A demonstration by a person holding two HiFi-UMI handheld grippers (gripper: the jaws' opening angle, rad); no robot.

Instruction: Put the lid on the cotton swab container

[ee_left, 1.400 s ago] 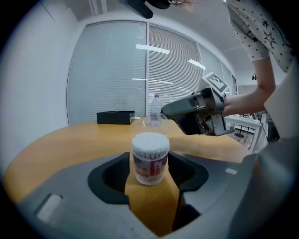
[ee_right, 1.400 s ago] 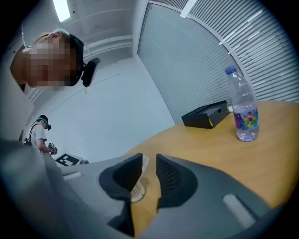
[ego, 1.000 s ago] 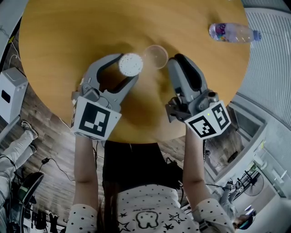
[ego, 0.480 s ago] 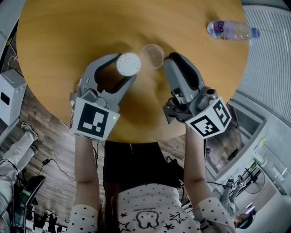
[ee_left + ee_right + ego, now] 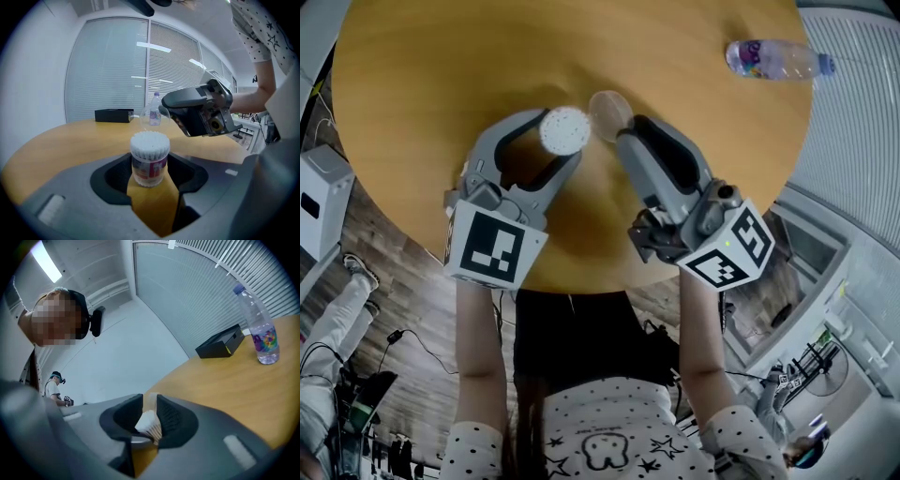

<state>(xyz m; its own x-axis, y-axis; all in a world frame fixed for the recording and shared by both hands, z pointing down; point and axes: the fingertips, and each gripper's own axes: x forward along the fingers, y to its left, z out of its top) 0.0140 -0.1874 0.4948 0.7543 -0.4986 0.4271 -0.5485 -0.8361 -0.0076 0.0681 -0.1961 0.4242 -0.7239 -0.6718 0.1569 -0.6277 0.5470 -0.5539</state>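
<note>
My left gripper (image 5: 562,137) is shut on the cotton swab container (image 5: 565,130), a small clear jar packed with white swab heads and open at the top. In the left gripper view the cotton swab container (image 5: 149,158) stands upright between the jaws of the left gripper (image 5: 151,176). The clear round lid (image 5: 608,112) is pinched at its rim by my right gripper (image 5: 625,134), tilted on edge just right of the jar. That lid (image 5: 151,116) hangs above and behind the jar, apart from it. In the right gripper view the jaws of the right gripper (image 5: 150,409) stand nearly together.
Everything is over a round wooden table (image 5: 469,56). A water bottle (image 5: 773,59) lies at its far right, and a black box (image 5: 114,115) sits near the far edge. A white unit (image 5: 321,192) stands on the floor at left. A person (image 5: 53,384) stands in the background.
My right gripper has moved left toward the jar with the lid, and the lid has tipped onto its edge. The left gripper and jar have stayed almost still.
</note>
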